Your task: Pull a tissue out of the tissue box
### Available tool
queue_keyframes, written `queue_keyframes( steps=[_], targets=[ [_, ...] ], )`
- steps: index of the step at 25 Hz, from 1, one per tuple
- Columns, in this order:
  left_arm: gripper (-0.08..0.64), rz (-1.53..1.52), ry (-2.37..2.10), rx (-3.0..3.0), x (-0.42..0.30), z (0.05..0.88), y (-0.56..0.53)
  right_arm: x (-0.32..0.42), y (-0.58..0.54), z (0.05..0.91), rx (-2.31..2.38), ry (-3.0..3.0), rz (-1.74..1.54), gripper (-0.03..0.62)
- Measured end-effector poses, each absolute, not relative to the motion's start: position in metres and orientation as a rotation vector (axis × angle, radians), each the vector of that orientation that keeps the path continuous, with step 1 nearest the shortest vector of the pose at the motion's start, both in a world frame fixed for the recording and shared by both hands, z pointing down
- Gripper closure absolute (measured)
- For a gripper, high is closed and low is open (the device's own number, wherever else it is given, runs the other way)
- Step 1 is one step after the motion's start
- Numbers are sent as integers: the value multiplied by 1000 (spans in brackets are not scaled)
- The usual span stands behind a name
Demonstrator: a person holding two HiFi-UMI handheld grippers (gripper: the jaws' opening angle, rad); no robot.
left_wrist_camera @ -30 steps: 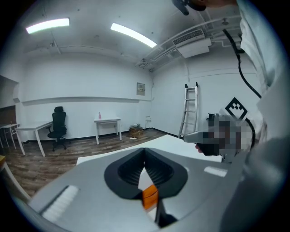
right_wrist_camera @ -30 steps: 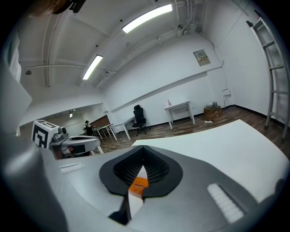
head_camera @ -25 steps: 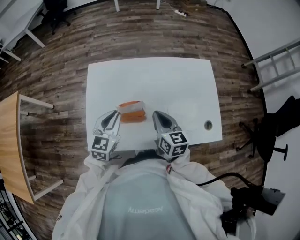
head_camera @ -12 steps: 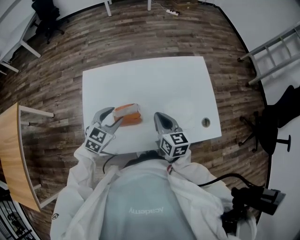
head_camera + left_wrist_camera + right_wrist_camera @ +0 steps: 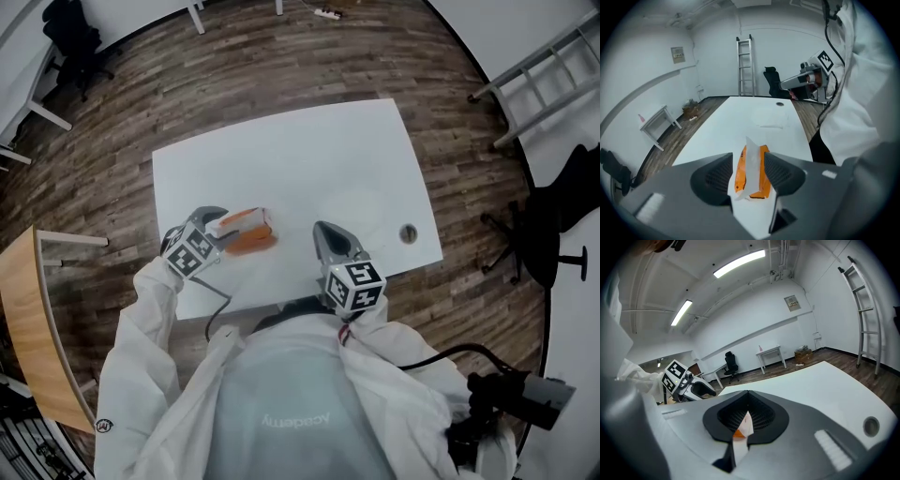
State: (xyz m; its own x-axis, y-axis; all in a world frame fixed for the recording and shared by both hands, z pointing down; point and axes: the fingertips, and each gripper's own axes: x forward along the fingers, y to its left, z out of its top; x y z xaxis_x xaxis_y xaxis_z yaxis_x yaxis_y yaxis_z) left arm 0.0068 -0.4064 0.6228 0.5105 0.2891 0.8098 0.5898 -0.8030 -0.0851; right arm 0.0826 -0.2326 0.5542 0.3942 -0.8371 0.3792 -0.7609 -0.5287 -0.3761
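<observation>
1. Filling the lower part of the head view, the person's white coat (image 5: 281,394) sits nearest, and both sleeves reach forward to the near edge of the white table (image 5: 309,159).
2. The right gripper (image 5: 326,234) hovers over the near edge of the table, right of the middle, with its marker cube toward the person. In its own view the right gripper (image 5: 746,416) has its jaws drawn together, leaving only a thin slit. A sliver of orange and white from farther off shows through the slit, and nothing is held.
3. The left gripper (image 5: 220,232) is at the near left of the table, angled in toward the left end of the tissue box (image 5: 248,234). In its own view the left gripper (image 5: 749,174) has its jaws apart, and the orange tissue box (image 5: 761,176) lies framed in the gap between them. Whether either pad touches the box cannot be told.
4. A white tissue (image 5: 752,157) stands up out of the top of the box, between the two open jaws and clamped by neither.
5. The box lies flat, well apart from the right gripper. Farther right, a round grommet (image 5: 408,233) sits in the tabletop.
6. Beyond the table lies the wood-plank floor (image 5: 281,66). A wooden table (image 5: 23,319) stands at the left, a ladder (image 5: 534,66) at the far right and a black chair (image 5: 572,225) below it.
</observation>
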Motion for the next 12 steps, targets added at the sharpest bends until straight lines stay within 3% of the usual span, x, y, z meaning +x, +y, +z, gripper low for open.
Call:
queue_keyframes(
  steps=[12],
  targets=[
    [376,-1370,-903,-2210,16,651,-408,85,-213,559,-2534,1336,-831,591]
  ],
)
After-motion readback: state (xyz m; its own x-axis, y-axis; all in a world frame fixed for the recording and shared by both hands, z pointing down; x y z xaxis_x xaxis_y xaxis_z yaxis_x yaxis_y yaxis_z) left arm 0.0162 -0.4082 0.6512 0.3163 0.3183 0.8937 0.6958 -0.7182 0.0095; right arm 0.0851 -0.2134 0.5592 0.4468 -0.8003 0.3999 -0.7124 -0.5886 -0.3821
